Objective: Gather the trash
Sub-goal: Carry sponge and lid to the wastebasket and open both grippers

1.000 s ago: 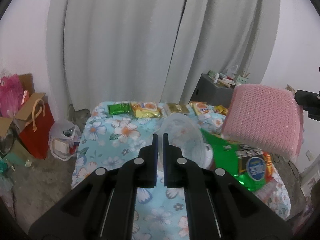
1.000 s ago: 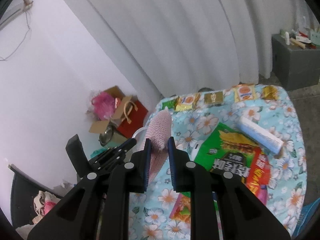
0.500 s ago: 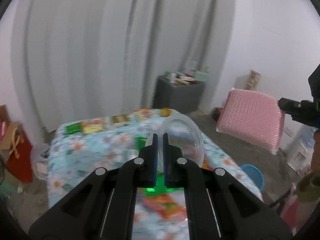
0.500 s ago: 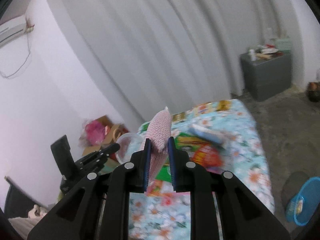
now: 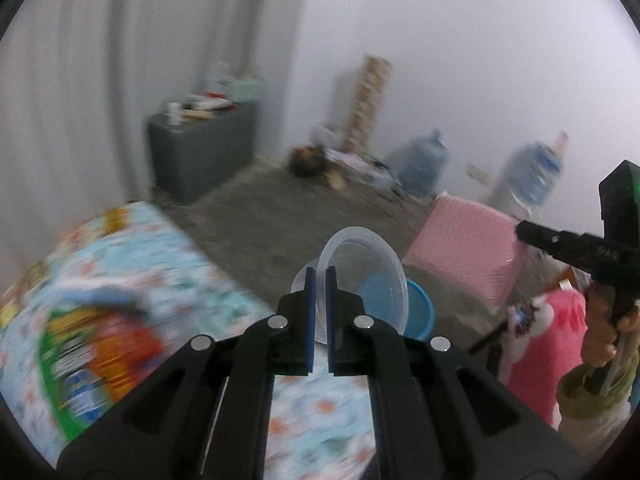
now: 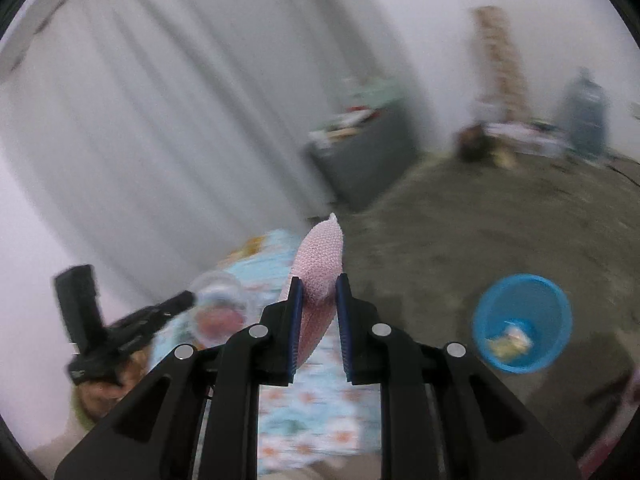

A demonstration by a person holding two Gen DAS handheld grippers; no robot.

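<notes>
Trash is being carried to the bin: the left claw (image 5: 318,280) is pinched almost shut on the rim of a clear round plastic bowl (image 5: 362,268), and the right claw (image 6: 318,288) squeezes a puffy pink bubble-wrap bag (image 6: 320,264), jaws only a little apart. Next, I think, each claw must get over the round blue plastic bin (image 6: 522,322) (on the floor, ahead and right of the right claw) and let go. Below the claws is a flowery blue tablecloth (image 5: 168,264), with grey floor (image 6: 460,232), a grey cabinet (image 5: 204,152) and white curtains (image 6: 160,120) beyond.
</notes>
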